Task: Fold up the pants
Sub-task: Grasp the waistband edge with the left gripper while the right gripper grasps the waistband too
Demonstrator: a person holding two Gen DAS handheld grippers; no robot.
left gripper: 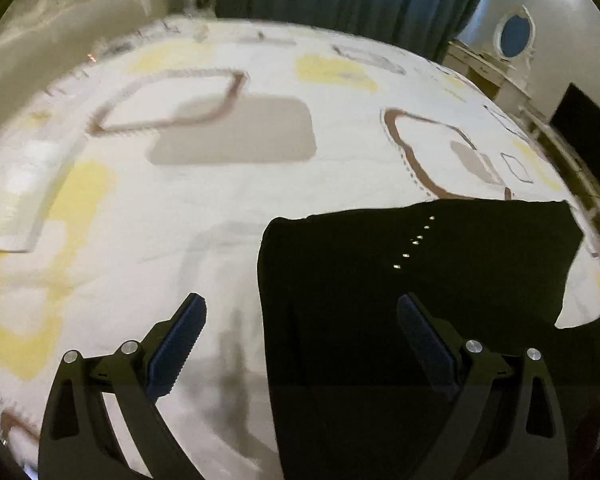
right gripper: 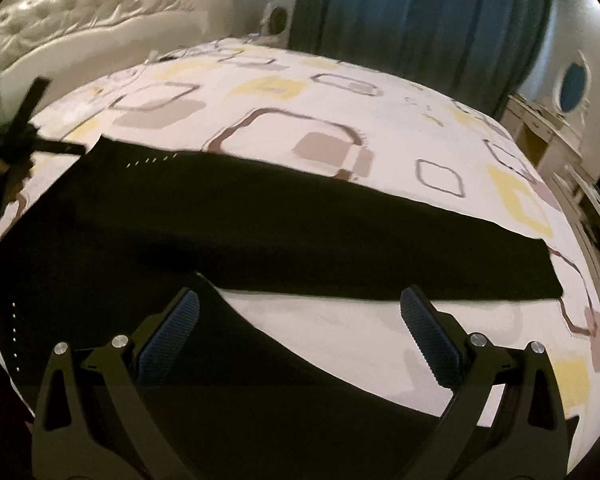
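Observation:
Black pants (right gripper: 260,232) lie spread flat on the bed, waist end at the left, one leg reaching far right and the other running toward me. A row of small shiny studs marks them. In the left wrist view the waist part of the pants (left gripper: 400,300) fills the lower right. My left gripper (left gripper: 302,312) is open and empty, hovering over the pants' left edge; it also shows in the right wrist view (right gripper: 40,92) at the far left. My right gripper (right gripper: 300,304) is open and empty above the gap between the two legs.
The bed has a white cover (left gripper: 220,200) with brown, grey and yellow squares. A tufted white headboard (right gripper: 100,20) stands at the back left, blue curtains (right gripper: 420,20) behind. A white dresser with an oval mirror (right gripper: 572,84) and a dark screen (left gripper: 588,136) stand at the right.

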